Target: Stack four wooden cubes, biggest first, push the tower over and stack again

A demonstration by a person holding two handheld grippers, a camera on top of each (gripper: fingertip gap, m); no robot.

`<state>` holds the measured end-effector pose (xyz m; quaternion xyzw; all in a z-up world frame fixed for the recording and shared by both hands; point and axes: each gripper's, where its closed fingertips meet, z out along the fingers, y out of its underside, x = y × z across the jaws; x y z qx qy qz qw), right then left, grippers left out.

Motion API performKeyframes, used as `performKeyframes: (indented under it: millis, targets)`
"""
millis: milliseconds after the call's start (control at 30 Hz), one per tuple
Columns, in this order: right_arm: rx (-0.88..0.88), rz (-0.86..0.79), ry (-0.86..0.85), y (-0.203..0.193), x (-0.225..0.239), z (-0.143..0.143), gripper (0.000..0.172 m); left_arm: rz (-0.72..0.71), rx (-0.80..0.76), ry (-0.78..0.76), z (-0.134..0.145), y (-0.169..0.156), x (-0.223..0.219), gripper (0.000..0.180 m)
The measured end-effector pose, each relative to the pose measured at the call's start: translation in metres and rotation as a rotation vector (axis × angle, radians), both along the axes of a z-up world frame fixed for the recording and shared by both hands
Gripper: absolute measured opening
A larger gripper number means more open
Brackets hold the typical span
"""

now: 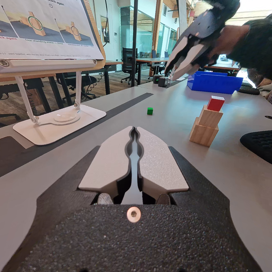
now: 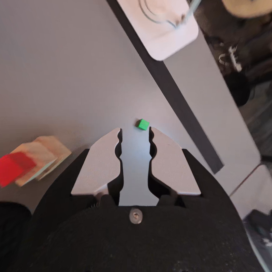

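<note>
Fingers (image 2: 161,141) of the right gripper (image 2: 135,129) were spread, empty, poised above the green cube (image 2: 142,124) on the grey worktop (image 2: 73,73); left gripper (image 1: 134,128) fingers were pressed together, empty, short of the cube, with the red-topped wooden block stack (image 1: 206,125) beside it

Open-plan office: rows of desks (image 1: 153,60) with black swivel chairs (image 1: 129,58); glass-walled rooms (image 1: 138,29) behind; timber columns (image 1: 158,22).

left wrist view low over the table, facing level toward the green cube (image 1: 150,110), right wrist view high above that cube (image 2: 142,124), facing down, close, both share cube and block stack (image 1: 206,125)
</note>
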<state>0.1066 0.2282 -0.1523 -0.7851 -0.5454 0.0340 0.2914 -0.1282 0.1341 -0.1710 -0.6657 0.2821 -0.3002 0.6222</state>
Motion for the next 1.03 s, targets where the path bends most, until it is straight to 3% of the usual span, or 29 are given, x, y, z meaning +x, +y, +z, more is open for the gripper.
performKeyframes:
  millis: [100, 233, 467, 533, 567, 667, 767, 900, 1033]
  targets:
    - [-0.089, -0.181, 0.049, 0.024, 0.011, -0.034, 0.035, 0.002, -0.006, 0.003, -0.002, 0.001, 0.000, 0.000]
    - [-0.174, -0.306, 0.041, 0.041, 0.014, -0.074, 0.035, 0.004, -0.010, 0.009, -0.003, 0.001, 0.000, 0.000]
    - [-0.241, -0.388, -0.025, 0.055, 0.015, -0.116, 0.038, 0.000, -0.008, 0.005, -0.001, 0.002, 0.000, 0.000]
    - [-0.259, -0.379, -0.032, 0.055, 0.015, -0.123, 0.022, -0.001, -0.008, 0.004, -0.001, 0.002, 0.000, 0.000]
    - [-0.264, -0.364, -0.035, 0.054, 0.015, -0.124, 0.022, -0.001, -0.008, 0.004, -0.002, 0.002, 0.000, 0.000]
    - [-0.274, -0.285, 0.006, 0.048, 0.007, -0.107, 0.022, -0.003, -0.009, 0.005, -0.002, 0.002, 0.000, 0.000]
    - [-0.227, -0.025, 0.045, 0.026, -0.012, -0.069, 0.022, -0.006, -0.011, 0.004, -0.002, 0.002, 0.001, 0.000]
    - [-0.186, 0.379, 0.038, -0.039, -0.030, -0.019, 0.022, -0.009, -0.009, 0.008, -0.002, 0.001, 0.002, 0.000]
    - [-0.193, 0.557, -0.050, -0.094, -0.030, 0.004, 0.022, -0.010, -0.014, 0.013, -0.004, 0.001, 0.003, 0.000]
